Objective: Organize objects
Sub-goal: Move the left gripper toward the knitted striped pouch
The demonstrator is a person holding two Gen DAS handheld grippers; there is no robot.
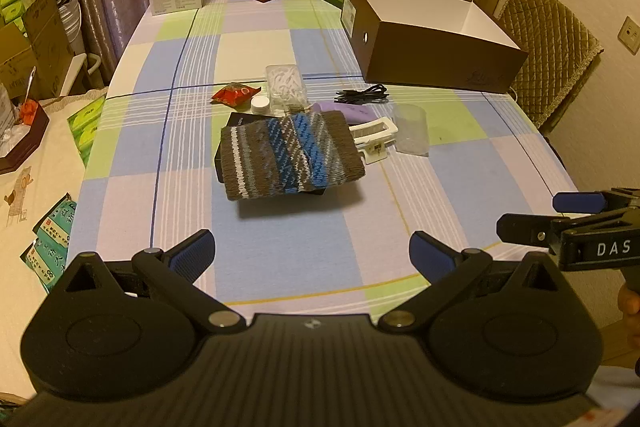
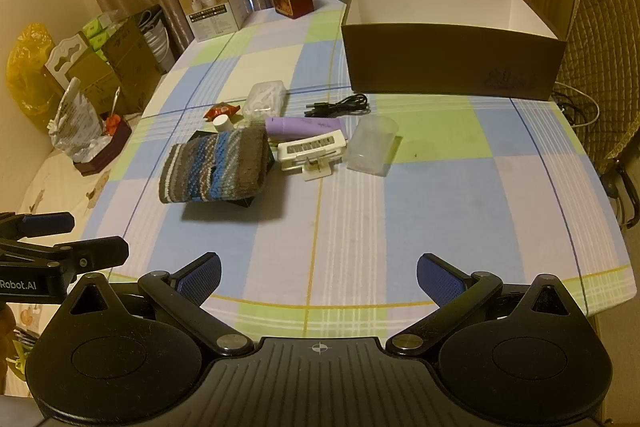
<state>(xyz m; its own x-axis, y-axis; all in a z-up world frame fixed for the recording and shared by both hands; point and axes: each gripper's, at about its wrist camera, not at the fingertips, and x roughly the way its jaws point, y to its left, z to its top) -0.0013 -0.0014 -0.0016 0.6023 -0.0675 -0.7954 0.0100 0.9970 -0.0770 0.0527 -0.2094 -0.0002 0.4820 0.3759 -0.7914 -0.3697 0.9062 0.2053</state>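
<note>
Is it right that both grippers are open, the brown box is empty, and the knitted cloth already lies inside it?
Not quite. The knitted cloth lies on the tablecloth, draped over a dark flat object, not inside the brown box. The right wrist view shows this. Both grippers, left and right, are open, and the box looks empty.

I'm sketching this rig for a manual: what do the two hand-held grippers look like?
Both look alike: matte black bodies with ribbed tops, two round housings and metal pivot pins. The left hand-held gripper and right hand-held gripper each carry two black fingers with textured blue pads. White lettering marks their sides: "DAS" on the right, "Robot.AI" on the left. No cables show.
</note>
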